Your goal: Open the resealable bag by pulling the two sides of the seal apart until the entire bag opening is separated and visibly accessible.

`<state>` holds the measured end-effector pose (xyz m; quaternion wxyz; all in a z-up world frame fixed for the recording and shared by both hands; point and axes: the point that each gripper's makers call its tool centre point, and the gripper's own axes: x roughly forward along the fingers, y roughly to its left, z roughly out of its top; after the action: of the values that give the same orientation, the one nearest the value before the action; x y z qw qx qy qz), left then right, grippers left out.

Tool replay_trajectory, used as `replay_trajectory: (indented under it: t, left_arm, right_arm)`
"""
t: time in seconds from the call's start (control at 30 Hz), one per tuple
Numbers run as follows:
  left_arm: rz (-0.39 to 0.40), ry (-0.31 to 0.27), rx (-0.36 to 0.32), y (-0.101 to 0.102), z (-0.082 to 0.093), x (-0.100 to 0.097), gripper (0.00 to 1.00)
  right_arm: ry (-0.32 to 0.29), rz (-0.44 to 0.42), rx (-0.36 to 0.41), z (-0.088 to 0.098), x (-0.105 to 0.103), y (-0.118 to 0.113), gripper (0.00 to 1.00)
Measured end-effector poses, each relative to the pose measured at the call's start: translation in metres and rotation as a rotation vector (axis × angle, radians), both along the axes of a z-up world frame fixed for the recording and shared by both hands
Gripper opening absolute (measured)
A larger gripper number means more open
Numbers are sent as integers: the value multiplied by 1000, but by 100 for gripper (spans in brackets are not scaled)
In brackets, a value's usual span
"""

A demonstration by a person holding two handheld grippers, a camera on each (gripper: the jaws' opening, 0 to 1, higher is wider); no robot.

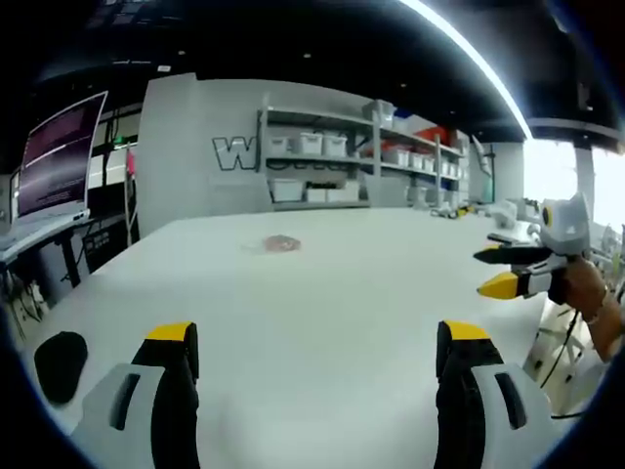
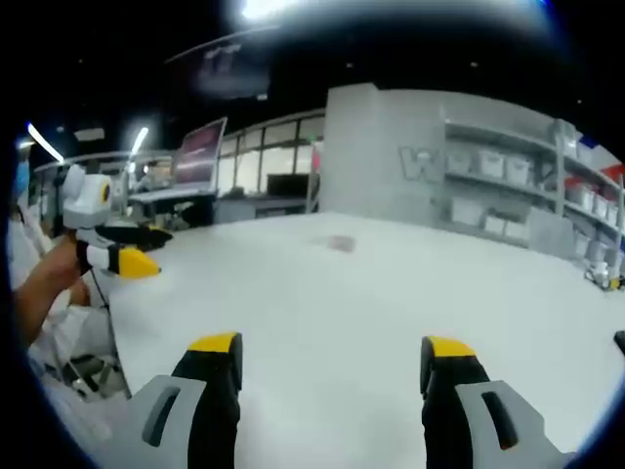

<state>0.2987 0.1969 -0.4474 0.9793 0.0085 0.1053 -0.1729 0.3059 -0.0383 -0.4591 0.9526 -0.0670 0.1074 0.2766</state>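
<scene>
Left gripper (image 1: pixel 317 352) and right gripper (image 2: pixel 332 363) jaws apart, gripping nothing, low in frame above the white table (image 1: pixel 322 293). Resealable bag (image 1: pixel 278 243) lies flat upper centre, well apart; its axis cannot be told.

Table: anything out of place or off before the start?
Nothing stands out. The resealable bag lies flat and alone far out on the white table, with pinkish contents; whether it is sealed is too small to tell. Both tools, left and right, are open and short of it. No spill or damage shows.
</scene>
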Motion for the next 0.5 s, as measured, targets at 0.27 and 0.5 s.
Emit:
replay_trajectory:
  t: [0.27, 0.5]
  left_arm:
    - [-5, 2, 4, -1, 1, 1, 100]
    - [-13, 7, 8, -3, 0, 1, 99]
  right_arm:
    - [2, 2, 0, -1, 1, 0, 75]
    - [3, 4, -3, 0, 1, 0, 75]
